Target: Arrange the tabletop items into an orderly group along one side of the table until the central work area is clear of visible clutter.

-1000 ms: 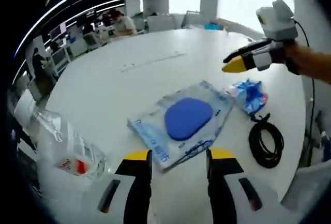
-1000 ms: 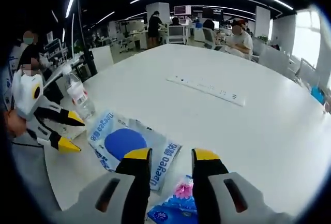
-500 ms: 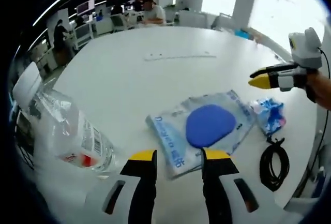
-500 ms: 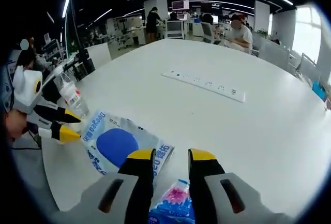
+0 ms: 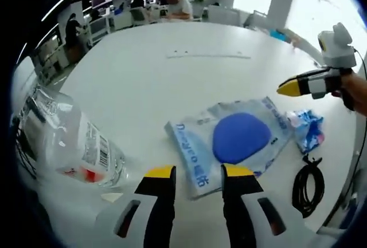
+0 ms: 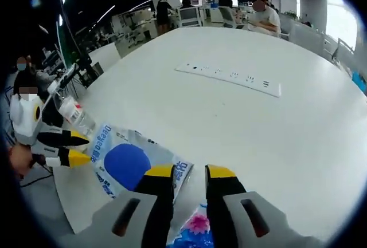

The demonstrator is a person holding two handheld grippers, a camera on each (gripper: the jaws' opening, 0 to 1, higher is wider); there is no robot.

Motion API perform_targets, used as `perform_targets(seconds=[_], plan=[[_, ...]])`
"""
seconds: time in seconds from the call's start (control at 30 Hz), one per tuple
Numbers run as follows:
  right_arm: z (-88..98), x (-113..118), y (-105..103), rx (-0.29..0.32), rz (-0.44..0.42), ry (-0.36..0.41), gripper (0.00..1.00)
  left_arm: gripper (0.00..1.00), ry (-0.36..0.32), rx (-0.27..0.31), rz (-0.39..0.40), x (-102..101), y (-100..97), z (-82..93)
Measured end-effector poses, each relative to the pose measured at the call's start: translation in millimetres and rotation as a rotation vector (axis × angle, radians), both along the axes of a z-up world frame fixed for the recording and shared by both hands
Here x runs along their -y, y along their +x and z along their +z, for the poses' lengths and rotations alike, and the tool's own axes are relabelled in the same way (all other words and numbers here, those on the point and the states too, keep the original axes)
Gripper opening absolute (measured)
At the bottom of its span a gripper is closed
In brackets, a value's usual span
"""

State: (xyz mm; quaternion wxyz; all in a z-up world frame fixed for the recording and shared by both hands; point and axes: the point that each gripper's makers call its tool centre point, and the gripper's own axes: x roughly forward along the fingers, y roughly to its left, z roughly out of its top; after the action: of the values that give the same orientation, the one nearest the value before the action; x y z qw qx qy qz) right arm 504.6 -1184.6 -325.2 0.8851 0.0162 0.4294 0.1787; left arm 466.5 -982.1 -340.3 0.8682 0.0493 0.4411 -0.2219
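Both hand-held grippers, left (image 5: 196, 173) and right (image 6: 189, 173), hover open and empty over the plastic bag (image 5: 229, 145) near the counter (image 5: 172, 87) edge.

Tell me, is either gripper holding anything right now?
No. Left gripper and right gripper are both open and empty, above the blue-pad packet.

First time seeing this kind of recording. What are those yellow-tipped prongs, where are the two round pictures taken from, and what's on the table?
A person holds a two-jaw gripper in each hand; each carries a fisheye camera looking along its jaws. The left gripper and right gripper both hold nothing, jaws slightly apart. On the white table lie a clear packet with a blue pad, a plastic bottle, a small blue wrapped pack, a coiled black cable, and a flush power strip.
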Motion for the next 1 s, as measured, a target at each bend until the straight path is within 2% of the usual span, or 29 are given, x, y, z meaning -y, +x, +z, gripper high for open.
perform_targets(seconds=[0.2,0.53,0.73,1.0], plan=[[-8.6,-0.6,4.0,-0.040,-0.017,0.007,0.19,0.28,0.002,-0.013,0.010,0.9,3.3,-5.4],[-14.3,0.3,4.9,-0.071,-0.024,0.013,0.16,0.24,0.010,-0.038,-0.002,3.7,2.0,-13.5],[-20.0,0.0,4.8,-0.094,-0.029,0.014,0.17,0.22,0.016,-0.045,-0.006,4.1,2.8,-15.8],[-29.5,0.7,1.8,-0.130,-0.036,0.010,0.09,0.18,0.031,-0.060,-0.016,4.7,2.9,-22.3]])
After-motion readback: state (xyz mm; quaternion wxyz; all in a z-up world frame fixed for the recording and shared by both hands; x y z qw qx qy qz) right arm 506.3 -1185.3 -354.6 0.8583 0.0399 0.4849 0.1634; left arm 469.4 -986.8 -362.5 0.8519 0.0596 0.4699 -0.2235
